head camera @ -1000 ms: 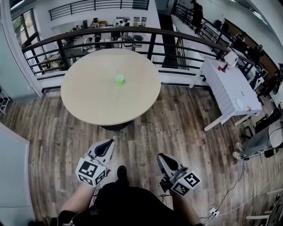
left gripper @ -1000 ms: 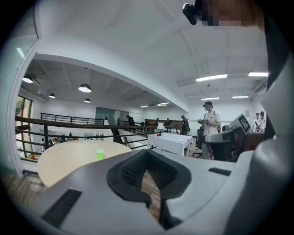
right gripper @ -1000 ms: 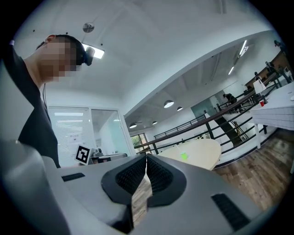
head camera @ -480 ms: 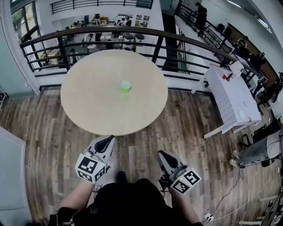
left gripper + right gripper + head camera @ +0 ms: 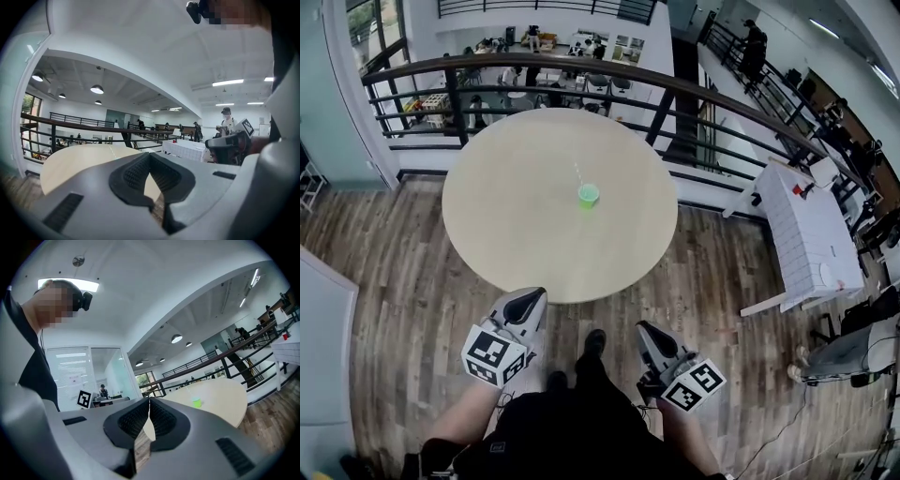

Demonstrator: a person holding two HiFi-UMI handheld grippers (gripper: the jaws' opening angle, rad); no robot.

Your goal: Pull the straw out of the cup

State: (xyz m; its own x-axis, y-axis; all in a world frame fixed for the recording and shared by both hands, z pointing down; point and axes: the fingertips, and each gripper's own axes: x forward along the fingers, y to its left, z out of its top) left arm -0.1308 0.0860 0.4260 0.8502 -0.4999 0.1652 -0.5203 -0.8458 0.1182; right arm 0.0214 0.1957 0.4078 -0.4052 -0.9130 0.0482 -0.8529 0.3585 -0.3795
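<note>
A: How is the left gripper (image 5: 525,302) held?
B: Jaws pressed together, empty, by the round table (image 5: 506,234)'s near edge.
A: Where is the cup (image 5: 588,196) found?
B: Near the table's middle, green, straw (image 5: 578,174) standing in it. The right gripper (image 5: 645,332) is likewise closed, empty.

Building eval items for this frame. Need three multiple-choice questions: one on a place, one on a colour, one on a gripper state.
1. Where is the cup?
A. on the round table
B. on the floor
C. on the railing

2. What colour is the cup?
A. red
B. green
C. blue

3. How do the left gripper's jaws stand?
A. wide open
B. shut on the cup
C. shut, nothing between them

Answers:
1. A: the head view shows it near the tabletop's middle.
2. B: it is bright green in both the head view and the right gripper view.
3. C: the pads meet at the tips with nothing between them, well short of the table.
</note>
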